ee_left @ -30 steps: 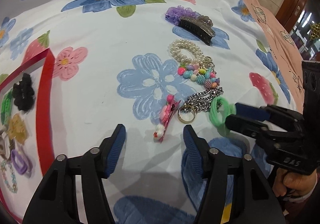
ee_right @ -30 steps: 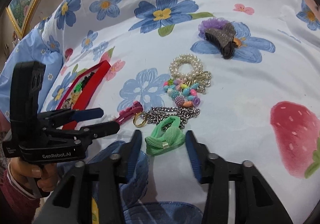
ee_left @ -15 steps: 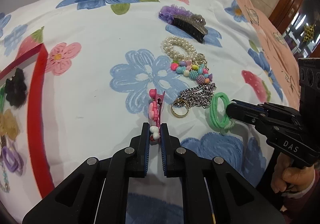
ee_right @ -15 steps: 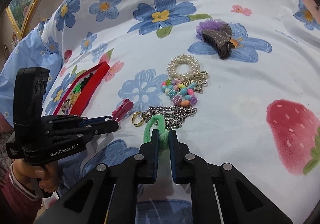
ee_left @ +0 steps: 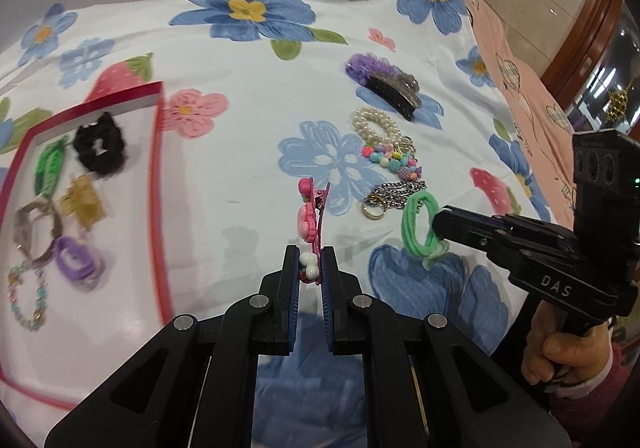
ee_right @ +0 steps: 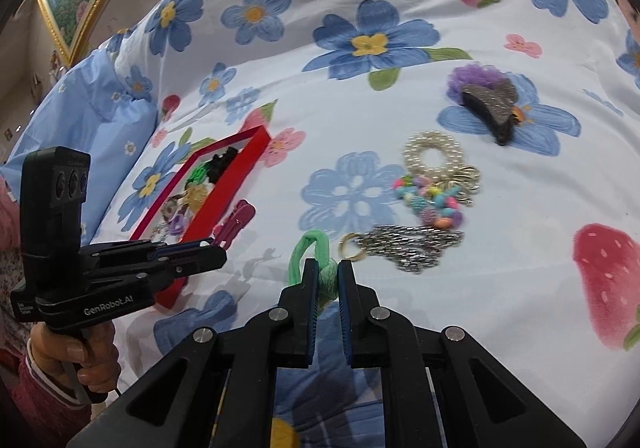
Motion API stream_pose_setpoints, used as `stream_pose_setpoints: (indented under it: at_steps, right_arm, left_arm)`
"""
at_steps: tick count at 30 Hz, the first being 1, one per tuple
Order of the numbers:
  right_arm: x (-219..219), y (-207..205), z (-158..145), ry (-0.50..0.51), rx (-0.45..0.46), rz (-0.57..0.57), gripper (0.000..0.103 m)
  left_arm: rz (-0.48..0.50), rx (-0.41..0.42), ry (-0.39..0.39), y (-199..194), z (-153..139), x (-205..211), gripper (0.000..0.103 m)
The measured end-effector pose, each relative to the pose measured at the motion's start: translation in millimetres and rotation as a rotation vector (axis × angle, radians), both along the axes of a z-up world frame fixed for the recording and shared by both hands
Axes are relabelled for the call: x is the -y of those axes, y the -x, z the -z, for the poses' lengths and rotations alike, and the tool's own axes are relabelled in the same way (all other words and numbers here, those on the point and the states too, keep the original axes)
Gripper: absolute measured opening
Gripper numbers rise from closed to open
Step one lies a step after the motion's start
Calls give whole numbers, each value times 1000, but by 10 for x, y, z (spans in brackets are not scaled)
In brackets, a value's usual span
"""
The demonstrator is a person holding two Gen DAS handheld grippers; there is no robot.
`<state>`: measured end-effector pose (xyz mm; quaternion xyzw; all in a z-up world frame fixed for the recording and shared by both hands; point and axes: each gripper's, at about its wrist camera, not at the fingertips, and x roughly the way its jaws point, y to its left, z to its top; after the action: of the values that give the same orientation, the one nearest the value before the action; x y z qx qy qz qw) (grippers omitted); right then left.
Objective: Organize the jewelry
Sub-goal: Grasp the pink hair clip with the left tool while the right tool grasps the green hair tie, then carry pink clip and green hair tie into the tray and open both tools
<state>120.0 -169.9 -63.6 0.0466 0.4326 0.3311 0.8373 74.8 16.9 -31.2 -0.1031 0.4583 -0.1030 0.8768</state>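
Note:
My left gripper (ee_left: pixel 310 263) is shut on a pink hair clip (ee_left: pixel 310 217) and holds it upright above the floral sheet; the clip also shows in the right wrist view (ee_right: pixel 236 221). My right gripper (ee_right: pixel 328 275) is shut on a green hair tie (ee_right: pixel 311 256), lifted off the sheet, also seen in the left wrist view (ee_left: pixel 418 226). A red-rimmed tray (ee_left: pixel 156 183) at the left holds a black scrunchie (ee_left: pixel 100 149), a purple tie (ee_left: pixel 76 264) and several other pieces.
On the sheet lie a silver chain with a gold ring (ee_right: pixel 404 246), a coloured bead charm (ee_right: pixel 430 201), a pearl bracelet (ee_right: pixel 430 147) and a dark claw clip on a purple scrunchie (ee_right: pixel 486 99). A pink cloth (ee_left: pixel 520 59) covers the right edge.
Both grippers closed on their items and lifted them. The left view has swung left and up, bringing the tray into fuller view.

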Motion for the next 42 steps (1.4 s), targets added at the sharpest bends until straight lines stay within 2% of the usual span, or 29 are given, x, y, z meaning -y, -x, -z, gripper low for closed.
stream_pose_setpoints:
  at_steps: [11,24,34,42]
  right_arm:
    - [-353,131,-75,-14,4,-78,9]
    - [-1002,303,-158,-30,9,-218,9]
    - [-1565,403,-236,-32,21,-324,9]
    - [-2041,411,-125,31,16,-394,9]
  left_arm:
    - [-94,28,7,330,-112,-417,9]
    - [-276,34,17,796,-101,-1175,9]
    - [-380,-1,-18,971,-3,-1668,9]
    - [-420,-44,-64,937,114,-1916,9]
